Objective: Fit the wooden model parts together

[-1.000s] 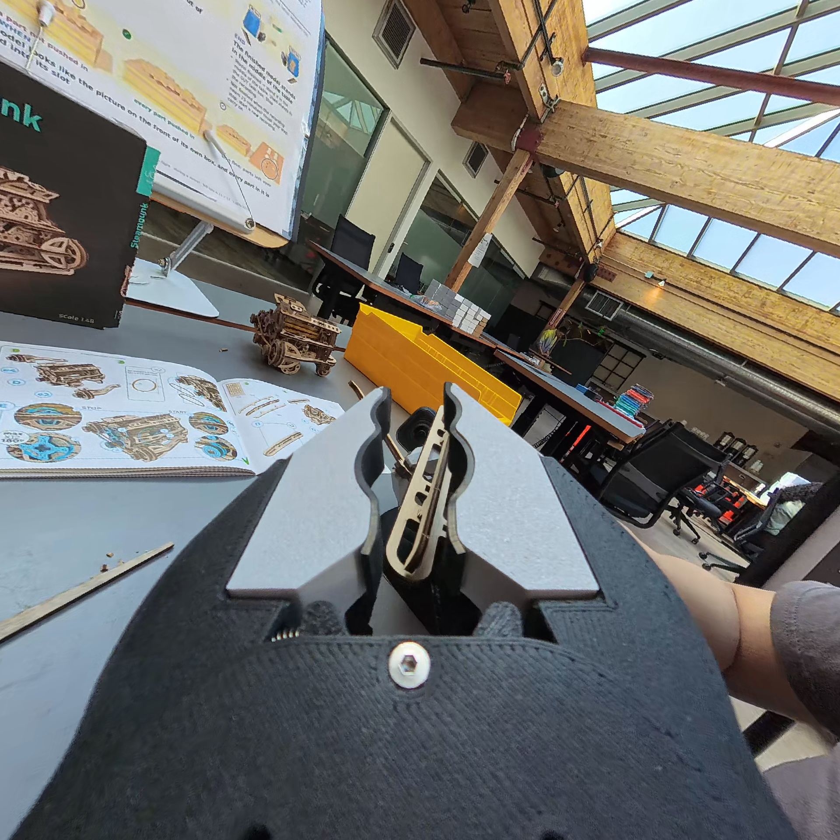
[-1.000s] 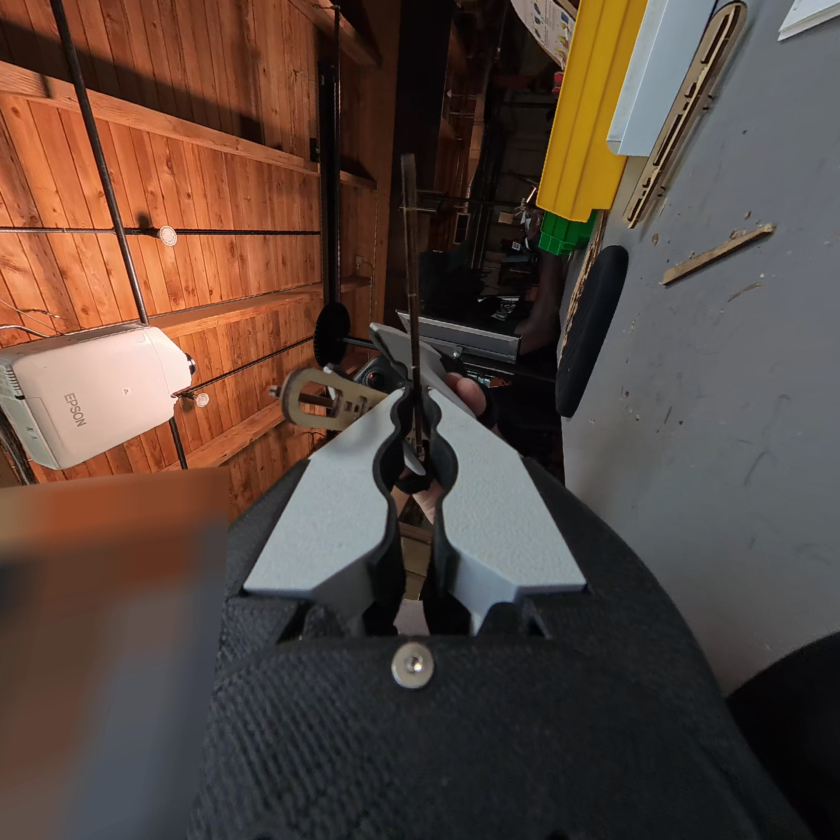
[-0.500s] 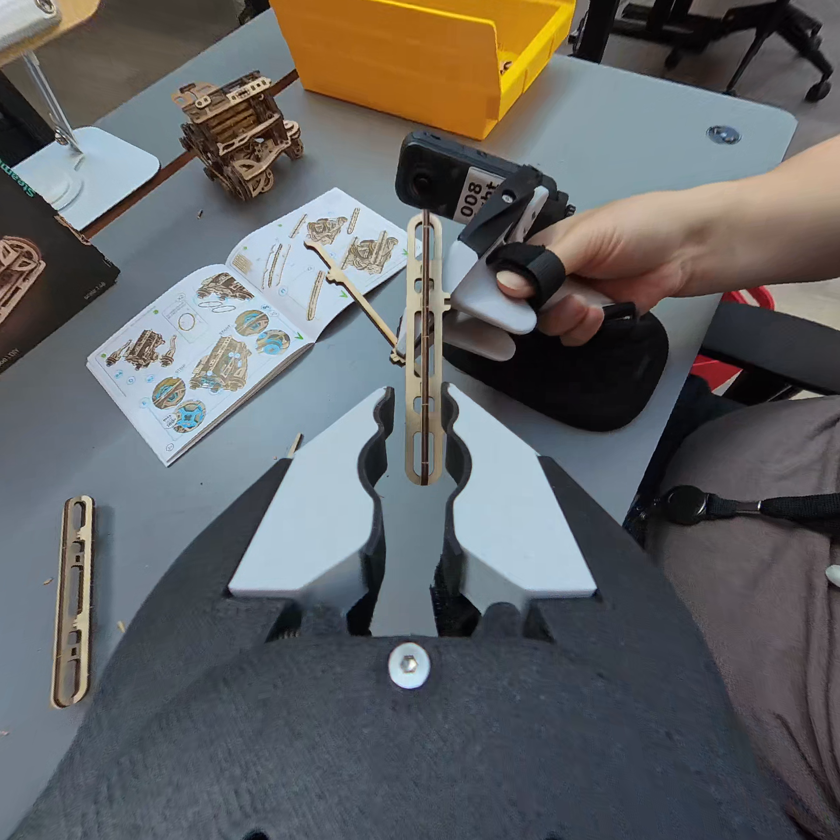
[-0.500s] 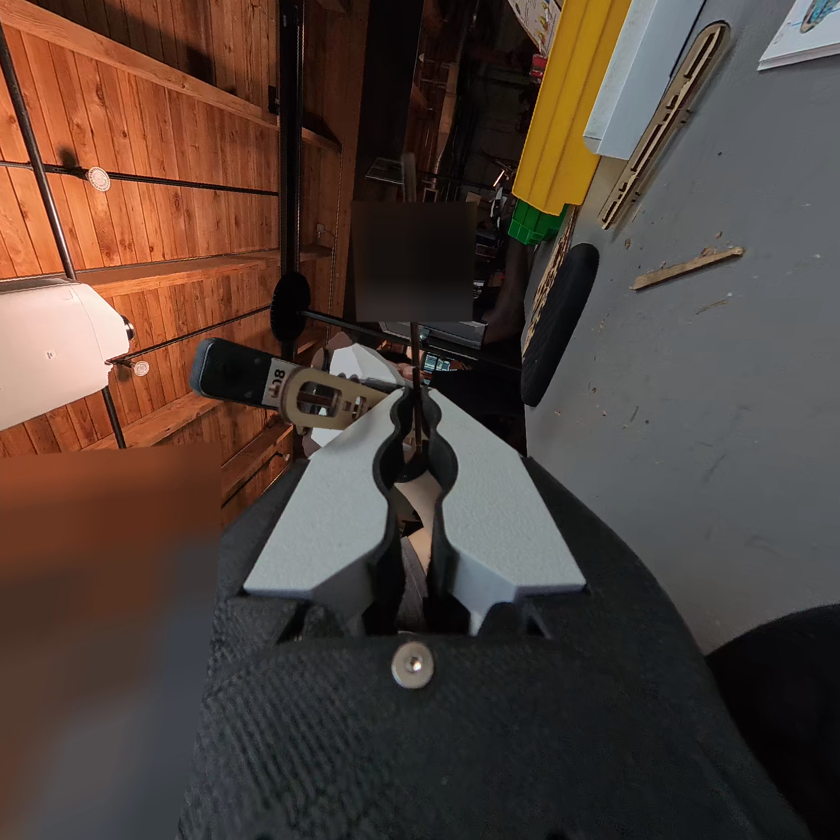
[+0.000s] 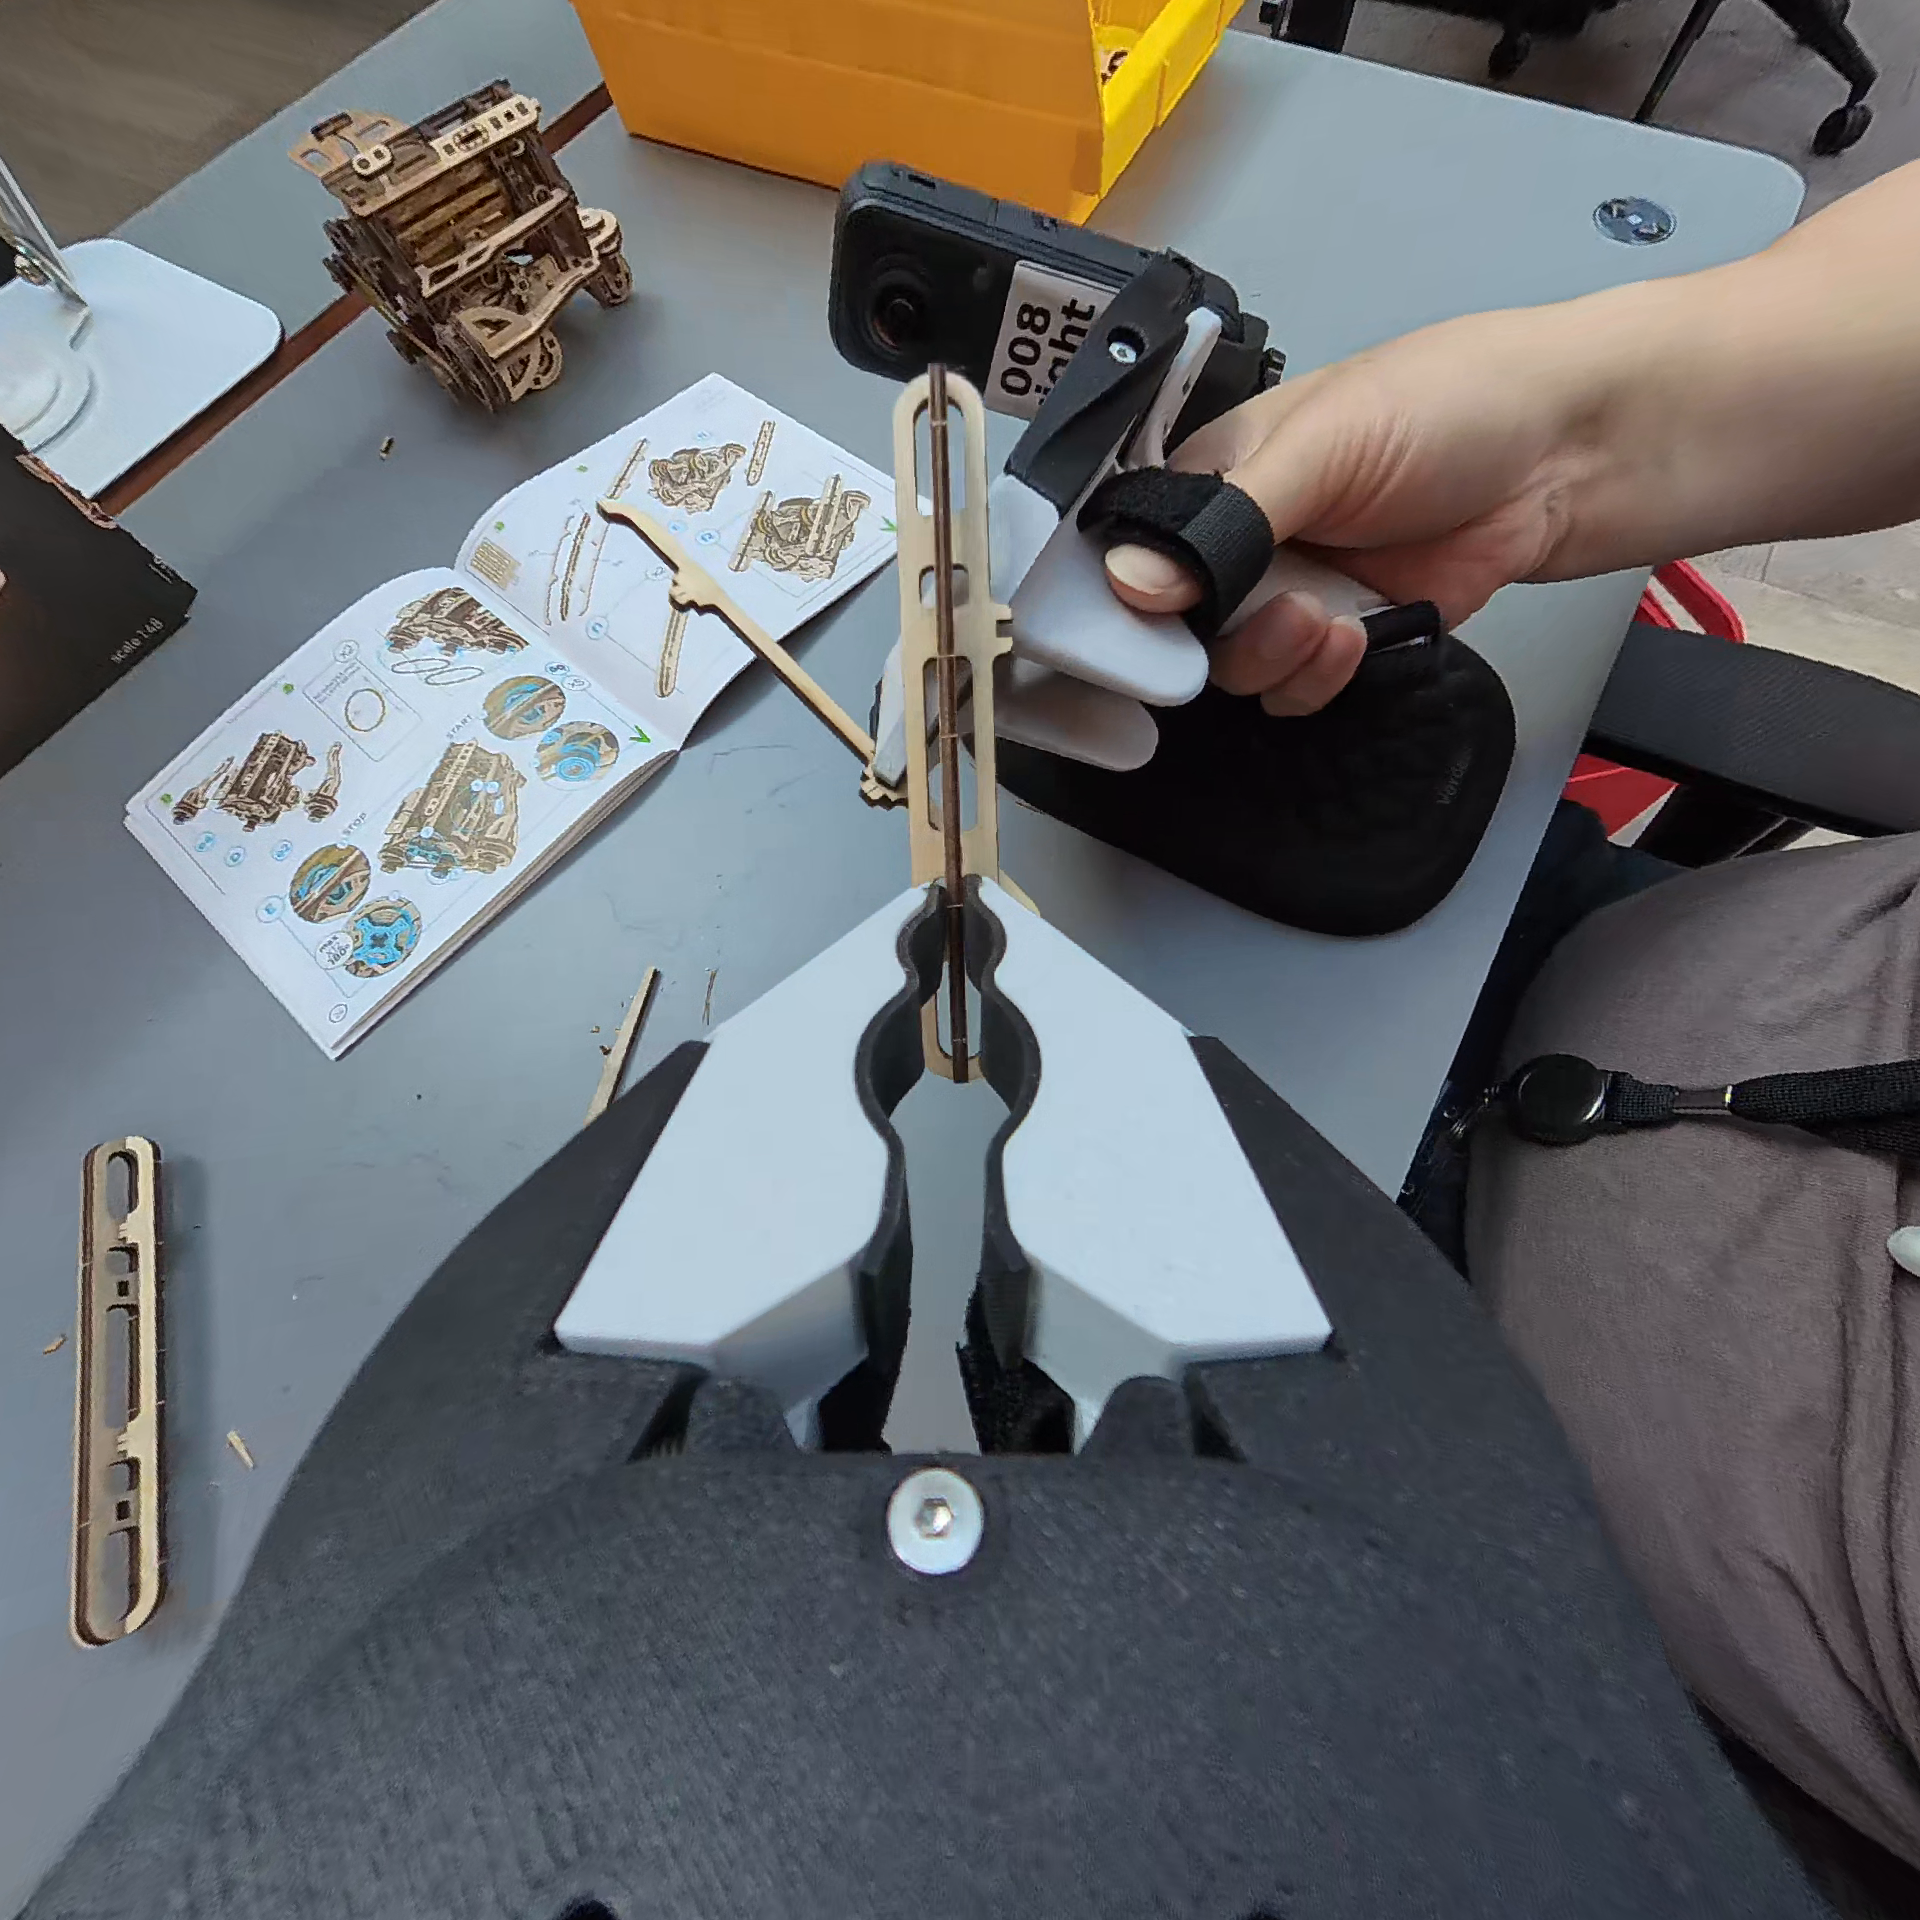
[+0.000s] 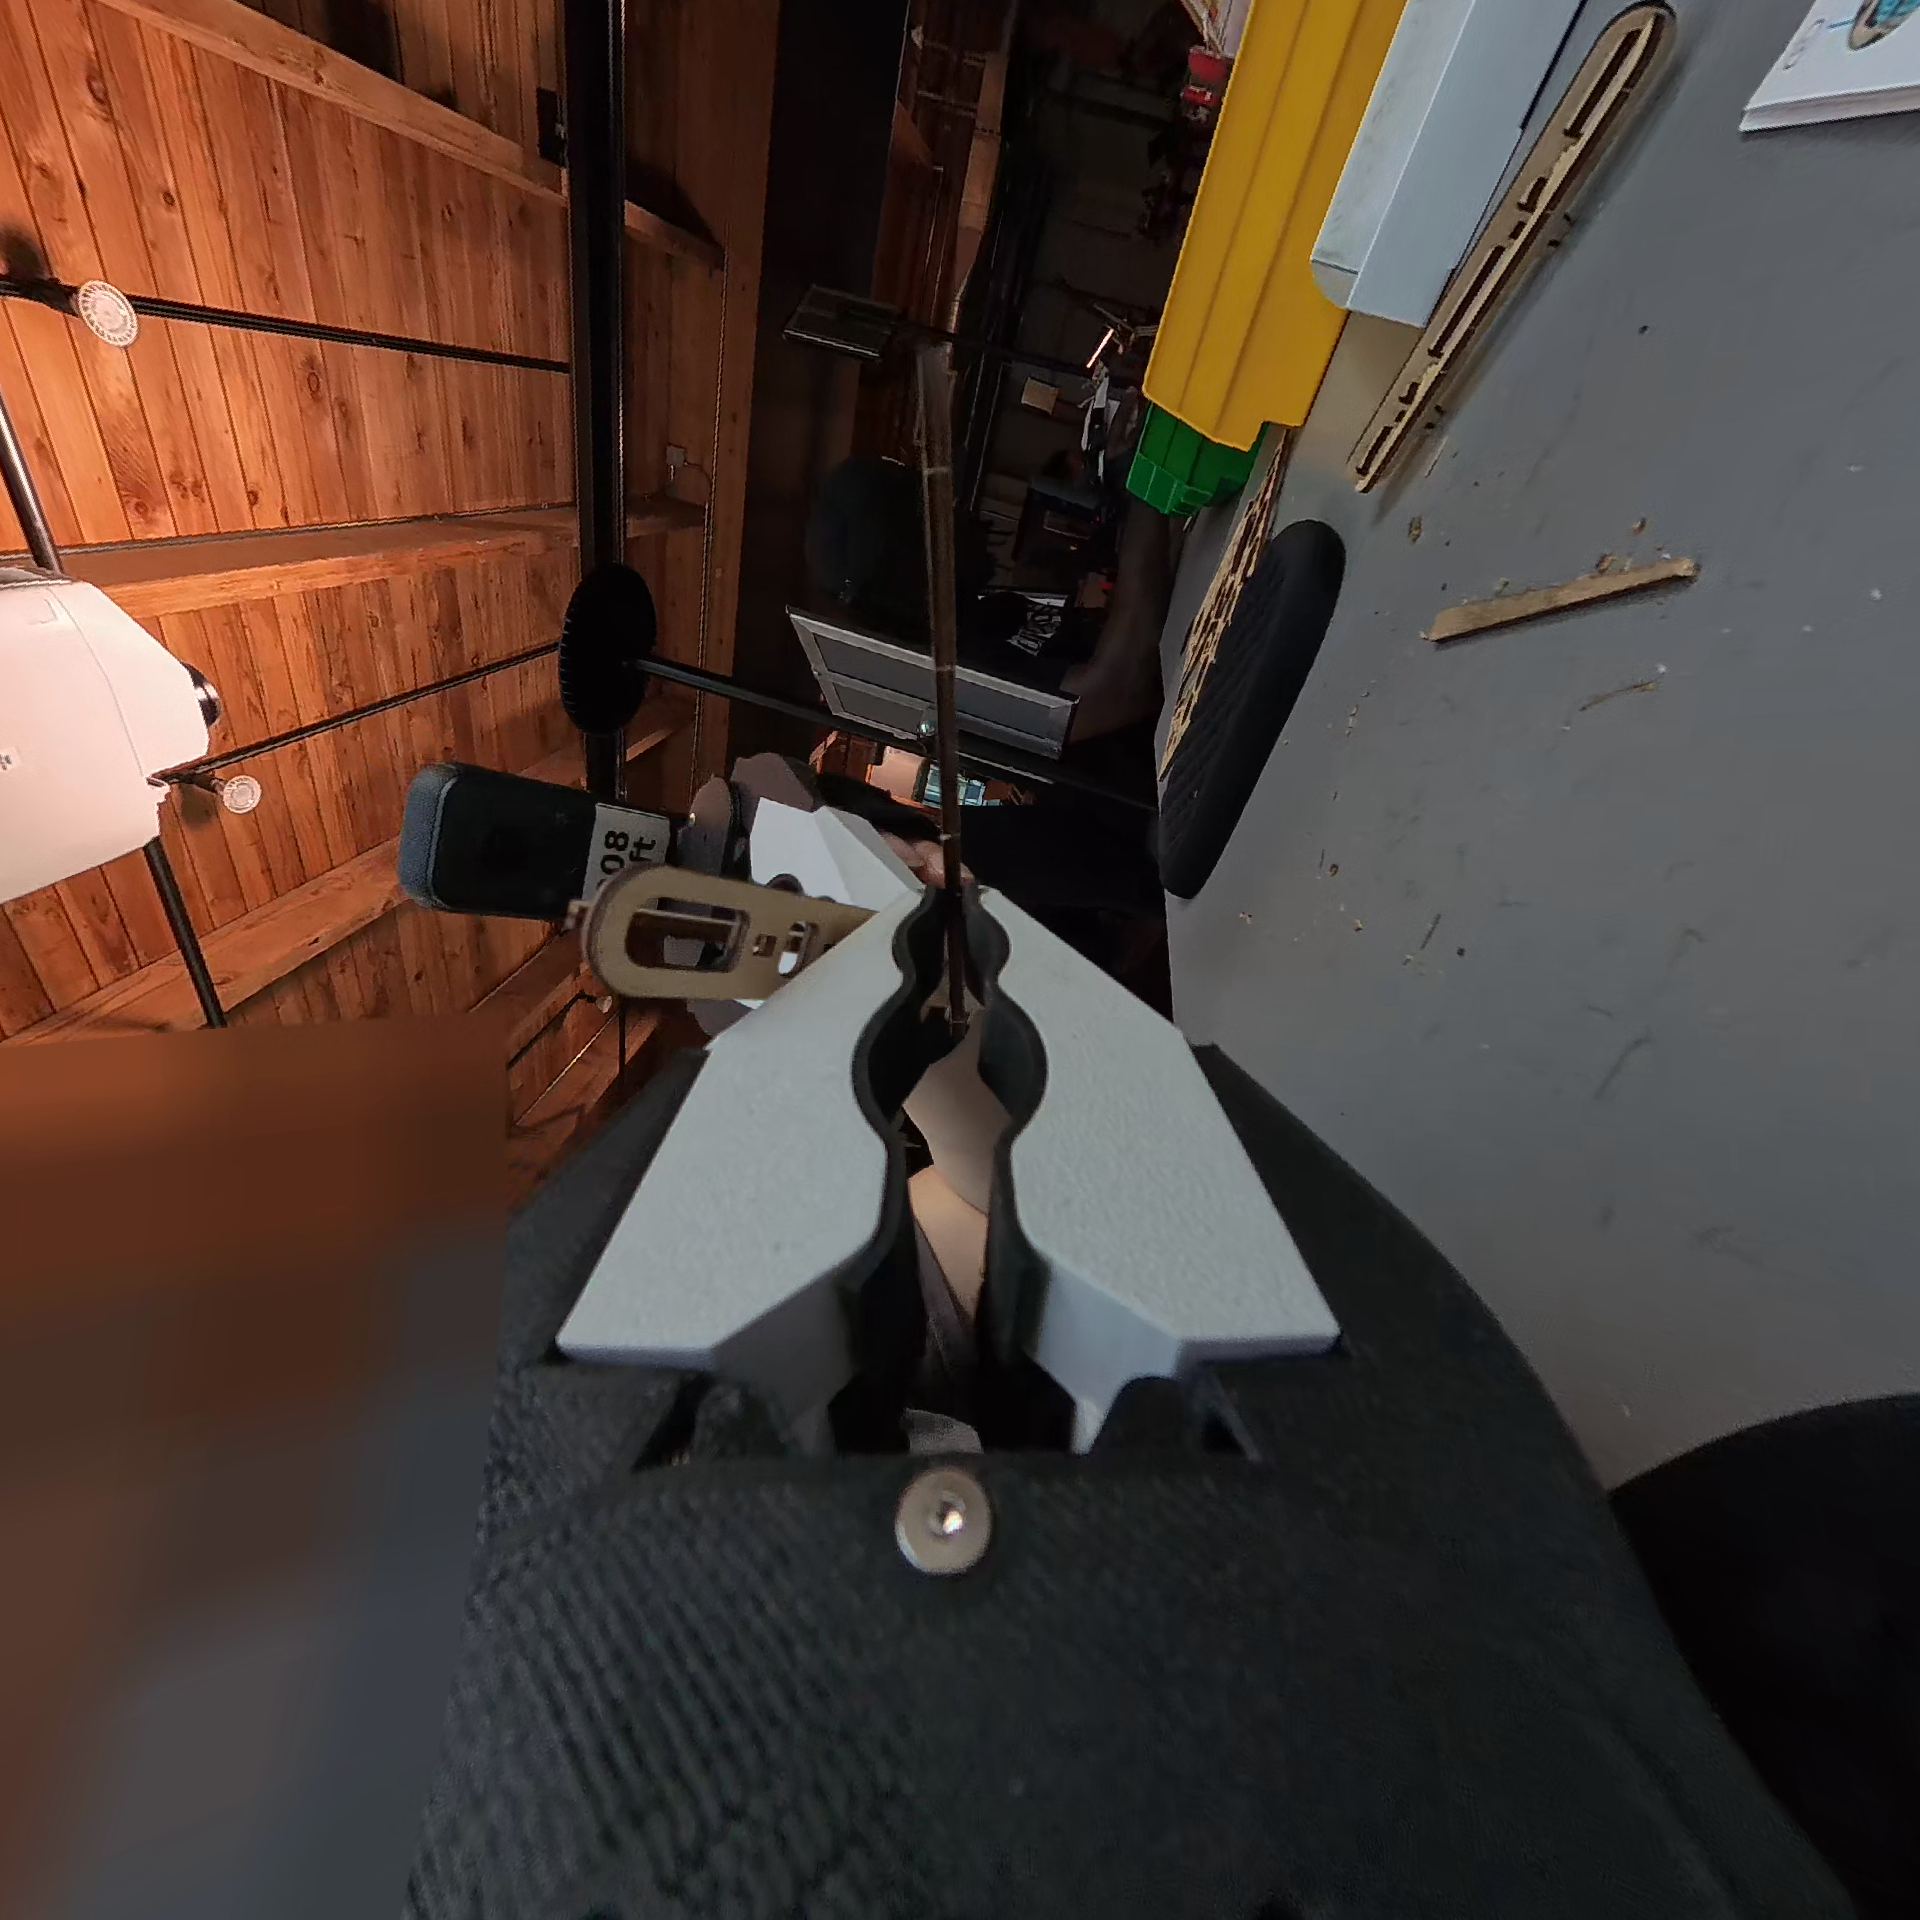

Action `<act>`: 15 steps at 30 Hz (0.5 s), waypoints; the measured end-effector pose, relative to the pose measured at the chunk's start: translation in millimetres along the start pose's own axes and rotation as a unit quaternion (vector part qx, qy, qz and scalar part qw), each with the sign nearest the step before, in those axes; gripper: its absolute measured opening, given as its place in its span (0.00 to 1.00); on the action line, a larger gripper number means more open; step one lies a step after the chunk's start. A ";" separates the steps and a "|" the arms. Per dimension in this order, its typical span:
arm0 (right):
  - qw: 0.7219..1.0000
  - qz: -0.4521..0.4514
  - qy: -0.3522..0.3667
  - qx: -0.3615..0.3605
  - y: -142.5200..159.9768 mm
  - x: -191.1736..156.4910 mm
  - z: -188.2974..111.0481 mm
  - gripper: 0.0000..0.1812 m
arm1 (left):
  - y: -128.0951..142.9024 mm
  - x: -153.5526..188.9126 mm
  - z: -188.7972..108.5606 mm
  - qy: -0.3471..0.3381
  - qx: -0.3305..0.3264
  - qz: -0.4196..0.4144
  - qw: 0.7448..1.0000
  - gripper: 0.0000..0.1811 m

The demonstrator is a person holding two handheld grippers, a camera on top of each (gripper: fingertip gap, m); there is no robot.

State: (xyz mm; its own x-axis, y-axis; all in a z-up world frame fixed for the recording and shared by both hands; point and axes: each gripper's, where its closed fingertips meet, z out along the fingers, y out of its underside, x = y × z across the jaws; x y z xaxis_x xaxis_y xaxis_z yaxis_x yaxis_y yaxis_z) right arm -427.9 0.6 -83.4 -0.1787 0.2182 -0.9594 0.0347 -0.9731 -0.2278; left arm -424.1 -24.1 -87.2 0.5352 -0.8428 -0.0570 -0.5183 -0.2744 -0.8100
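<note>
My left gripper (image 5: pixel 945 906) is shut on the lower end of a long slotted wooden strip (image 5: pixel 916 582) that stands up from the jaws over the grey table (image 5: pixel 727 935). My right gripper (image 6: pixel 945 906) is shut on a thin notched wooden part, seen edge-on (image 6: pixel 938 644). In the left wrist view a hand holds that gripper at the right, its white fingers (image 5: pixel 1091 644) beside the strip's middle. The thin part (image 5: pixel 769 655) crosses the strip there and slants away to the upper left. The slotted strip also shows in the right wrist view (image 6: pixel 707 940), just left of my jaws.
An open instruction booklet (image 5: pixel 416 748) lies left of the strip. A finished wooden model (image 5: pixel 468 229) and a yellow bin (image 5: pixel 883 94) stand behind. A spare slotted strip (image 5: pixel 116 1382) lies at the near left. A black pad (image 5: pixel 1299 810) lies under the right hand. Both grippers' tips are close together, under 4 cm apart.
The left wrist view has swung from across the room down onto the table. My left jaws have closed on the slotted strip. The right gripper has stayed shut on its thin part.
</note>
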 end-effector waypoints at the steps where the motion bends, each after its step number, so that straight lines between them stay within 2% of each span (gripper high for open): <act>1: 1.000 -0.004 0.004 -0.002 -0.4 -0.5 -0.1 0.00 | -0.7 -0.3 0.7 0.003 0.009 -0.008 1.000 0.00; 5: 0.999 -0.027 0.025 -0.019 -4.9 -7.6 -1.2 0.00 | -9.1 -1.1 0.7 0.027 0.080 -0.065 0.994 0.00; 9: 0.995 -0.068 0.053 -0.048 -6.4 -22.0 0.2 0.00 | -20.2 1.5 -6.1 0.059 0.175 -0.114 0.976 0.00; 15: 0.985 -0.125 0.076 -0.093 0.2 -53.4 9.9 0.00 | -36.6 10.5 -29.1 0.138 0.323 -0.186 0.918 0.00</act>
State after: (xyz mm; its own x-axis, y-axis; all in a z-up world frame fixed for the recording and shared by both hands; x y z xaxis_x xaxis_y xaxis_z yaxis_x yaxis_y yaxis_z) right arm -428.0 -12.1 -30.6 -0.0556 0.4714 -0.8802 0.1910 -0.8602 -0.4727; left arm -419.0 -36.4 -41.1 0.3597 -0.8559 0.3716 0.2170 -0.3106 -0.9254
